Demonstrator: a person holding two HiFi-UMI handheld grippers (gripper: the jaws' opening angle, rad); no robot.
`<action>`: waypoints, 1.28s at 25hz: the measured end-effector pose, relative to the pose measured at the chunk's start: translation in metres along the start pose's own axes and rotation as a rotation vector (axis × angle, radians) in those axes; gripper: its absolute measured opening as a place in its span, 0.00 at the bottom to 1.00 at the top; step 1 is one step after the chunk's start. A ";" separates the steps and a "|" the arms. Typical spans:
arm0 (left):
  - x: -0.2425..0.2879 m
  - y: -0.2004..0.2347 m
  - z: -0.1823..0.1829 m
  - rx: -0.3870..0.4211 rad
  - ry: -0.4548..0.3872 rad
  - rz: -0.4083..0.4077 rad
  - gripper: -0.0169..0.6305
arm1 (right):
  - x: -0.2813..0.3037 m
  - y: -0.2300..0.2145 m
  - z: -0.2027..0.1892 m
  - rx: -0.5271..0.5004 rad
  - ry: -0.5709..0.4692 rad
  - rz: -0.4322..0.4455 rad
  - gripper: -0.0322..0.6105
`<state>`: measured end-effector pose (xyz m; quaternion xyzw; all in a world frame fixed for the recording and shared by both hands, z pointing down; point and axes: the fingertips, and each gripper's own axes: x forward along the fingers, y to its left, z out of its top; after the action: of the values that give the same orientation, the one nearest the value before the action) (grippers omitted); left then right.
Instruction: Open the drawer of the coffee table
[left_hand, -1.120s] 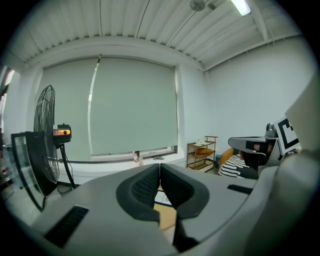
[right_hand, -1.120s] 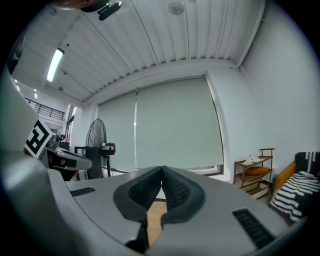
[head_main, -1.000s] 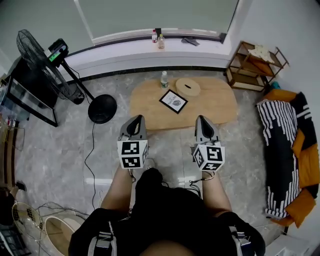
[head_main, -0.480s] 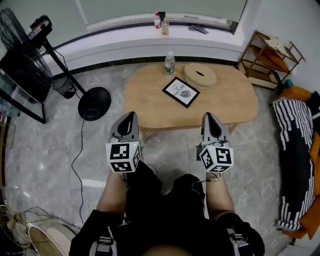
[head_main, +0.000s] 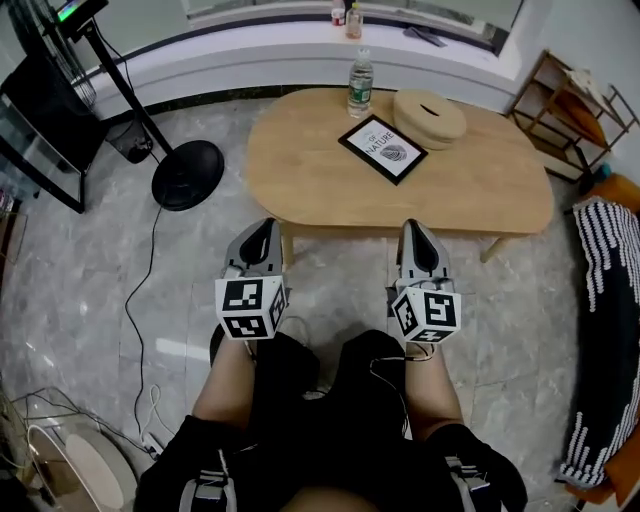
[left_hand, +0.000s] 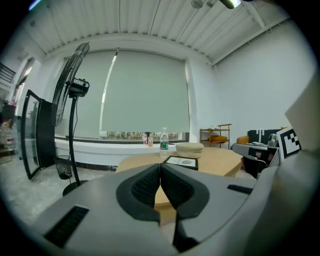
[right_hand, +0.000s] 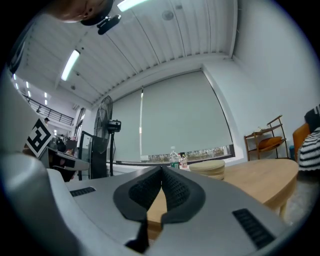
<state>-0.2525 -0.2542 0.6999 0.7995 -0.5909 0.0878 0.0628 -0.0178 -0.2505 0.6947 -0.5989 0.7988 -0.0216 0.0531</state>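
The task was not begun: the left tool (head_main: 266, 228) and right tool (head_main: 413, 228) were both shut and empty, near the front edge of the bench (head_main: 320, 190) but apart from it. No drawer showed; I judged it sat under that edge. A bottle (head_main: 360, 82), a frame (head_main: 382, 149) and a fan (head_main: 187, 174) blocked nothing.

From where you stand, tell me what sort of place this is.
Most likely a living room or lounge. There is a low wooden coffee table, a pedestal fan standing beside it, and a striped throw lying over what seems to be a seat at the right.
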 end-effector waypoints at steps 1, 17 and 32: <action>-0.001 -0.003 -0.007 -0.007 0.010 -0.004 0.06 | -0.003 -0.001 -0.006 0.010 0.008 0.000 0.08; -0.001 -0.022 -0.049 -0.018 0.028 -0.051 0.32 | -0.036 -0.013 -0.045 0.047 0.031 0.018 0.33; 0.022 -0.006 -0.102 0.026 0.147 -0.097 0.37 | -0.039 -0.056 -0.133 0.342 0.144 0.027 0.35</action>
<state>-0.2478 -0.2518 0.8045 0.8191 -0.5443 0.1509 0.1000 0.0317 -0.2331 0.8342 -0.5672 0.7933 -0.1992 0.0969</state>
